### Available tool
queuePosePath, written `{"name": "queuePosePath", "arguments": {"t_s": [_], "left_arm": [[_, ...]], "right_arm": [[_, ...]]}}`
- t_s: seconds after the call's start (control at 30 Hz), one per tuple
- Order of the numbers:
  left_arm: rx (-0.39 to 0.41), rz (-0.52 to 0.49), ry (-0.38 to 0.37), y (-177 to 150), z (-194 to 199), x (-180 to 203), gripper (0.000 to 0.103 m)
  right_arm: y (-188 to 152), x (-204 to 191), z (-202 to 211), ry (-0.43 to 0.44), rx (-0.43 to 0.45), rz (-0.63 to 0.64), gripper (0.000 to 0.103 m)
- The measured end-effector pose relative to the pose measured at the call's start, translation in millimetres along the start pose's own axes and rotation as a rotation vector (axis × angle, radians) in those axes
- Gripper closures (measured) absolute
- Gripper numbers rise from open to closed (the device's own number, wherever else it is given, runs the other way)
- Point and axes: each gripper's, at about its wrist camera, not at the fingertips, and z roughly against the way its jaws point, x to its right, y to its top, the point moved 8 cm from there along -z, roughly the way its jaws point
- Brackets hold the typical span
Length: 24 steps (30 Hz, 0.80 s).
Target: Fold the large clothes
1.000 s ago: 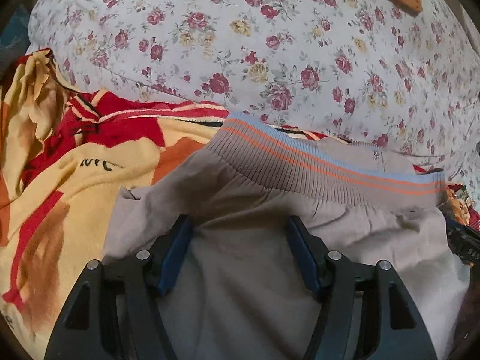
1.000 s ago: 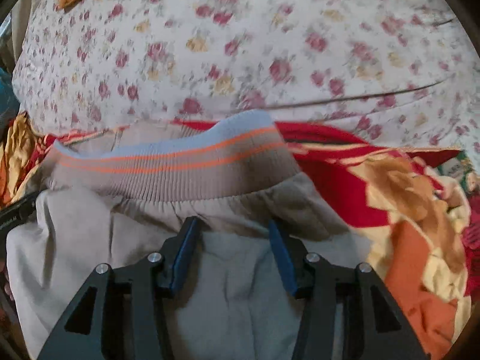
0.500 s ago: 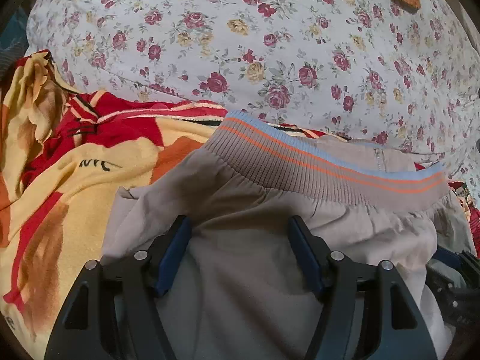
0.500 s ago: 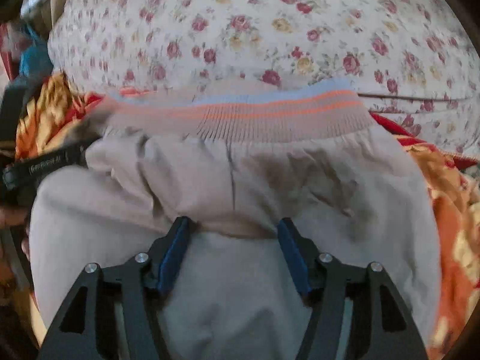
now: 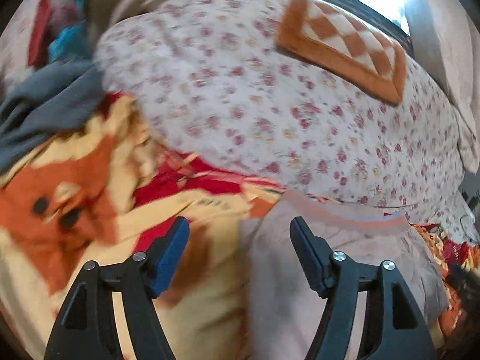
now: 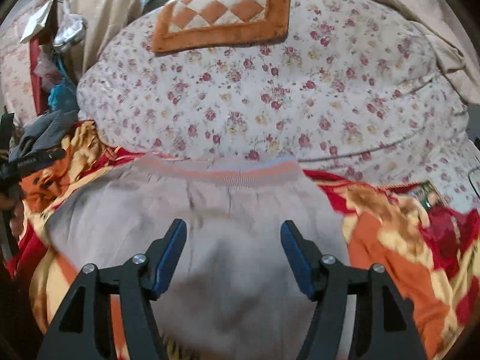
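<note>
Both claws are spread wide with nothing in them: right claw (image 6: 233, 253) hangs over the grey trousers (image 6: 192, 210), left claw (image 5: 239, 253) by their edge. Trousers lie flat on the red-yellow blanket (image 5: 99, 186), waistband (image 6: 240, 169) toward the floral quilt (image 6: 270, 90), probably set down so a fold holds.

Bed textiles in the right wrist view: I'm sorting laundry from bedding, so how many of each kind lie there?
Garments: 2, the beige trousers with a striped ribbed waistband and the crumpled grey garment.
Blankets: 1, the red, orange and yellow printed blanket.
Covers: 1, the white rose-print quilt.
Mats: 1, the orange and cream checked mat.
Total: 5.
</note>
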Motion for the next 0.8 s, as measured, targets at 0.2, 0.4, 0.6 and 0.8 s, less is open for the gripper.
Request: {"name": "queuePosePath", "arguments": {"t_s": [0.2,0.4,0.6,0.8], "left_arm": [[-0.169,0.102,-0.141,-68.9,-5.4,-14.5,0.038],[-0.222,0.068,-0.209,-87.0,-20.0,12.4,0.038],[-0.302,0.044,-0.243,-98.2,-42.6,31.2,0.038],[-0.317,0.102,-0.414,-88.1,-49.3,48.3,0.038]], "right_arm": [[-54.5,-40.7,-9.0,0.023,-0.13,0.135,0.034],[-57.0,-61.9,-16.8,-0.075,-0.053,0.266,0.034],[-73.3,-42.2,-40.3,-0.057,-0.141,0.169,0.027],[-78.1,-43.2,-45.5,-0.073,-0.139,0.18,0.024]]}}
